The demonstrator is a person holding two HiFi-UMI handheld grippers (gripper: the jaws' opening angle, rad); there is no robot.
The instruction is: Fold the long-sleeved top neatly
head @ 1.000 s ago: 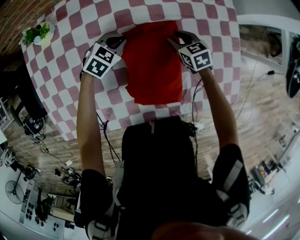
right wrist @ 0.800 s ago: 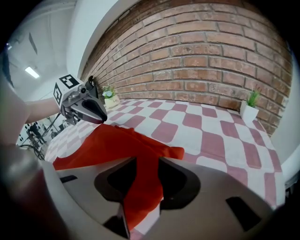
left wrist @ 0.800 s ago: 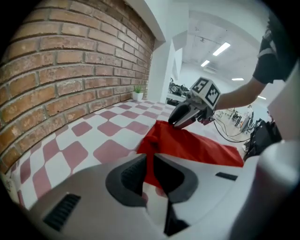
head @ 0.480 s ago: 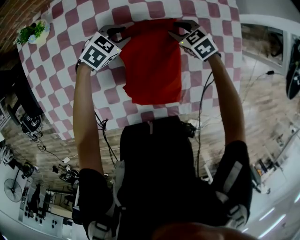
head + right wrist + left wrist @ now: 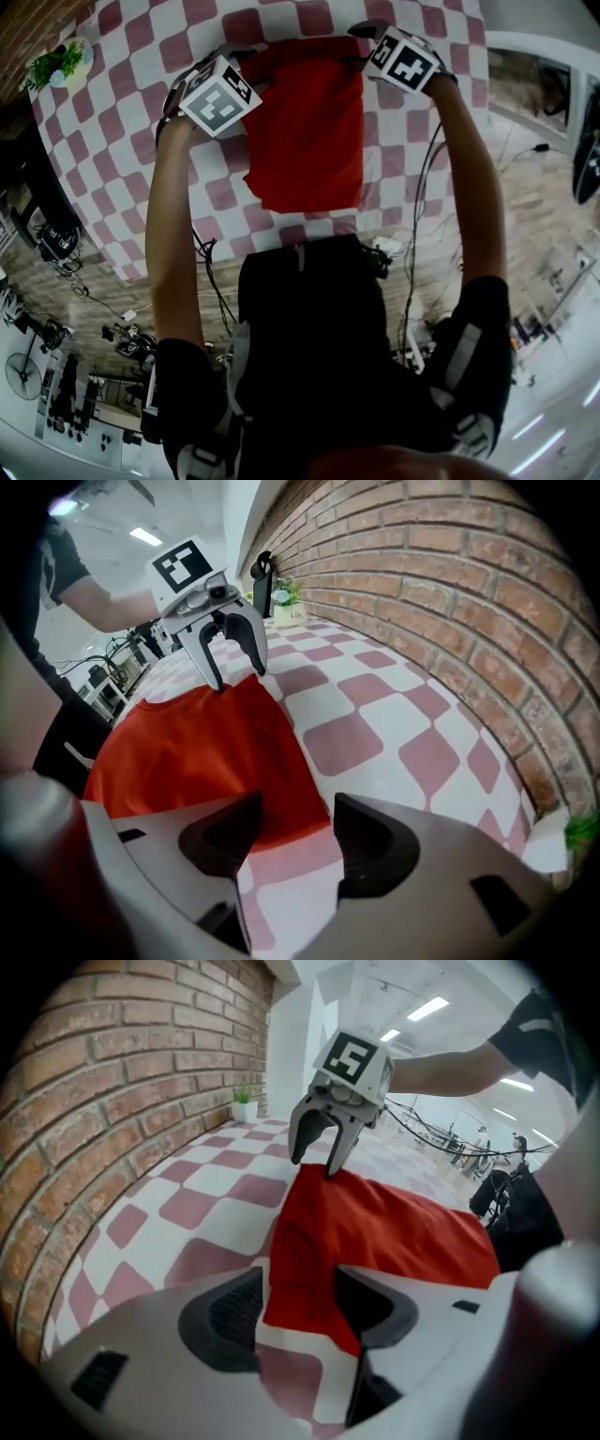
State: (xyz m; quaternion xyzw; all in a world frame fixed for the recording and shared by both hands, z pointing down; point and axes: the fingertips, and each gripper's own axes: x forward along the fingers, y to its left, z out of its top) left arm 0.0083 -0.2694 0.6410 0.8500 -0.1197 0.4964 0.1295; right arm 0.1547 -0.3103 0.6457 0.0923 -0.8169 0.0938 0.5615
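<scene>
Folded red top (image 5: 309, 122) lying flat on the checked table (image 5: 131, 150), its far edge toward the brick wall (image 5: 122, 1101). We see the left gripper (image 5: 300, 1286) at the top's far left corner. Its fingers have just been opening and stand wide apart, with the cloth corner lying loose between them. At the far right corner, the right gripper (image 5: 295, 813) has fingers likewise just opened wide, clasping nothing, the red hem beneath them.

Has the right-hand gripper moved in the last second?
Yes: right gripper slid toward the far corner of the red top, jaws just opening, that corner loose between them.
</scene>
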